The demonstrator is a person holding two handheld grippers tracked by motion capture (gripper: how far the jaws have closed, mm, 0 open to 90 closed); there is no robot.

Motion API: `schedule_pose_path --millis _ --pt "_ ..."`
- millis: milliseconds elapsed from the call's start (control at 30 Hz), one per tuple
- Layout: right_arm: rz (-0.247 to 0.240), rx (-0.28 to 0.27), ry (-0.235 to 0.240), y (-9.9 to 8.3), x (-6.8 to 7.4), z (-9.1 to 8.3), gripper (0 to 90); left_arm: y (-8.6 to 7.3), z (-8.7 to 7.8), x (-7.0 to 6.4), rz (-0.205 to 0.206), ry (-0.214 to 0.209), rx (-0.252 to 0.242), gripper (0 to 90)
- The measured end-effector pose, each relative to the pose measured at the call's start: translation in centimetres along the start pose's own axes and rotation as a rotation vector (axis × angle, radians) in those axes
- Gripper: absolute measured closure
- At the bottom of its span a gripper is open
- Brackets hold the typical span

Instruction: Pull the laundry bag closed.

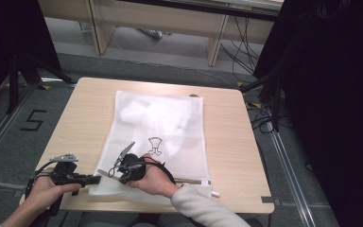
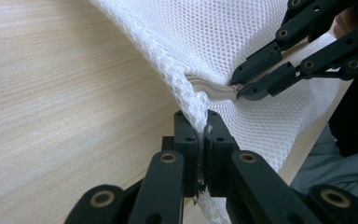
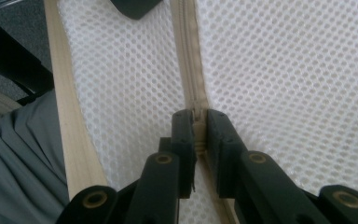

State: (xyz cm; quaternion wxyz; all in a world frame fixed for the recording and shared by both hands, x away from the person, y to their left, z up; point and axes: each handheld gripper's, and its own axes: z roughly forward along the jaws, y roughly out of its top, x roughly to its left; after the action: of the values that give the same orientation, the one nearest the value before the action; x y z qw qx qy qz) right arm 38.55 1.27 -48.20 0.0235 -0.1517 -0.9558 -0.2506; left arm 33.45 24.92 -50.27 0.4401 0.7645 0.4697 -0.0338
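While lying flat on the pale wooden table, the white mesh laundry bag is being zipped: left gripper is clamping its corner, right gripper is pinching the small zipper slider between its fingertips; next, a steady pull along the beige zipper.

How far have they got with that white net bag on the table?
Judging by the grips, it is early. Already done: the white mesh laundry bag lies flat on the wooden table, with something white inside. In hand: the left gripper pinches the bag's corner, while the right gripper is shut on the zipper pull close to that corner. Left: probably running the zipper along the near edge.
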Motion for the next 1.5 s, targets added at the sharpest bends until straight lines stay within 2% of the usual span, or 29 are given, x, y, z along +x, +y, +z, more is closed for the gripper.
schedule_pose_path --millis 133,200,233,433,467,733,767,867,1067,1133,1167,1233,1333,1367,1500 --pt "0.019 0.002 -0.009 -0.3 -0.1 -0.1 82.4 0.0 0.0 0.0 0.000 0.002 0.001 85.5" --pt "0.013 0.003 0.005 -0.4 -0.2 -0.2 82.4 0.0 0.0 0.0 -0.003 0.004 -0.003 85.5" --pt "0.025 -0.002 -0.008 -0.5 -0.2 -0.2 82.4 0.0 0.0 0.0 -0.002 0.006 -0.001 85.5" --pt "0.011 0.000 -0.006 -0.6 -0.3 -0.5 82.4 0.0 0.0 0.0 -0.004 0.006 -0.001 85.5" --pt "0.027 0.005 -0.011 -0.7 -0.2 -0.5 82.4 0.0 0.0 0.0 -0.004 0.007 -0.001 85.5" --pt "0.021 0.013 -0.016 -1.3 -0.6 -0.9 82.4 0.0 0.0 0.1 -0.003 0.013 0.000 85.5" --pt "0.040 0.013 -0.016 -1.3 -0.5 -0.9 82.4 0.0 0.0 0.1 -0.003 0.014 -0.002 85.5" --pt "0.029 0.014 -0.018 -1.6 -0.7 -1.1 82.4 0.0 0.0 0.0 -0.001 0.016 -0.001 85.5" --pt "0.048 0.021 -0.031 -2.1 -0.8 -1.4 82.4 0.0 0.0 0.1 0.000 0.020 0.000 85.5" --pt "0.037 0.018 -0.026 -2.2 -1.0 -1.5 82.4 0.0 0.0 0.1 -0.001 0.020 0.000 85.5" --pt "0.049 0.021 -0.027 -2.3 -1.0 -1.6 82.4 0.0 0.0 0.1 0.000 0.019 0.002 85.5" --pt "0.029 0.025 -0.023 -2.4 -1.0 -1.7 82.4 0.0 0.0 0.1 0.000 0.019 0.002 85.5" --pt "0.033 0.026 -0.029 -2.4 -1.0 -1.7 82.4 0.0 0.0 0.1 -0.001 0.020 0.003 85.5" --pt "0.020 0.023 -0.026 -2.4 -1.0 -1.7 82.4 0.0 0.0 0.1 -0.001 0.019 0.003 85.6" --pt "0.037 0.027 -0.023 -2.6 -1.0 -1.8 82.4 0.0 0.1 0.1 -0.002 0.019 0.004 85.6"
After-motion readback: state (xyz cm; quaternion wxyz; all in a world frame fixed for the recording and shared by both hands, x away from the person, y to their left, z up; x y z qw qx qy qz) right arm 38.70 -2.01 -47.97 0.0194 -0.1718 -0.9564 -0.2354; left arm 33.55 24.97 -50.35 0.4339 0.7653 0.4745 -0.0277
